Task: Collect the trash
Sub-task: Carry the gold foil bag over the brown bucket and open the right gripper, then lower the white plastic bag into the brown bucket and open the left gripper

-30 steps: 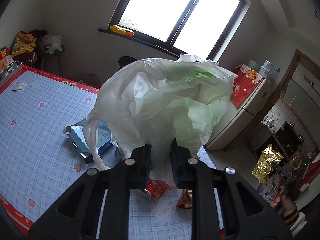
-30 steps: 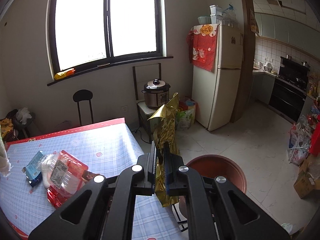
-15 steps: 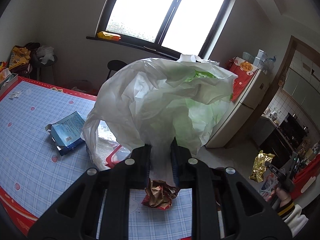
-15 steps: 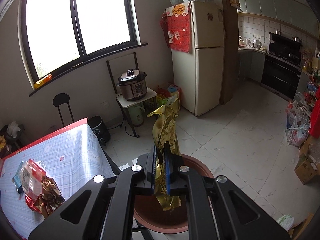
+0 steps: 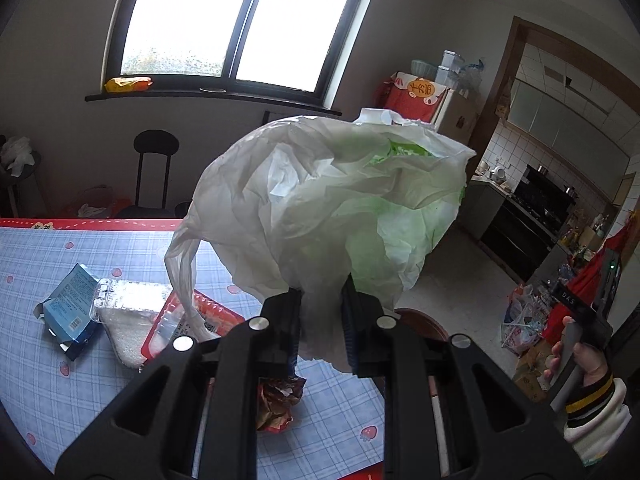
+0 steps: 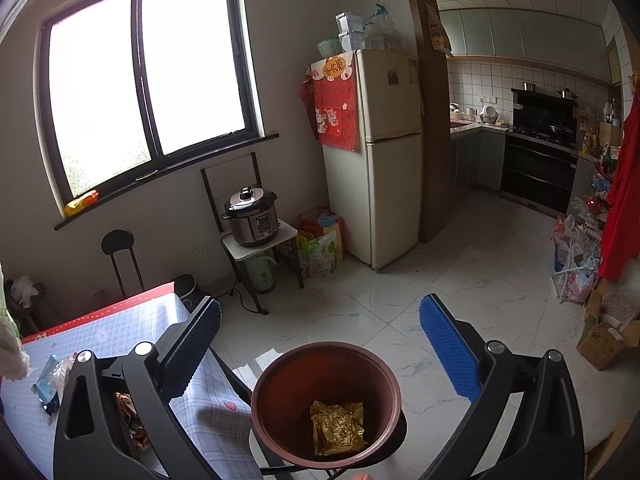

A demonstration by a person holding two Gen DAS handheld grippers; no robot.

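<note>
The left gripper point(image 5: 320, 322) is pinched tight on the gathered neck of a crumpled white plastic bag point(image 5: 320, 208), which billows up above the fingers, thin and wrinkled, with a pale green tint showing through on its right side and one loose handle loop trailing down toward the table. Beneath it, on the blue checked tablecloth point(image 5: 120, 248), lie a crushed red-and-gold wrapper point(image 5: 278, 402), a red-rimmed clear tray point(image 5: 180, 322), a clear plastic clamshell point(image 5: 128, 298) and a torn light-blue packet point(image 5: 70, 306). The right gripper point(image 6: 320, 320) hangs with its jaws spread wide and nothing between them, directly over a round reddish-brown bin point(image 6: 326, 400) standing on the pale tiled floor beside the table's edge. At the bottom of the bin rests a crumpled gold foil wrapper point(image 6: 339, 426), shiny and creased. Farther off stand a pressure cooker point(image 6: 251, 216) on a small stand, and a cream fridge point(image 6: 384, 152).
</note>
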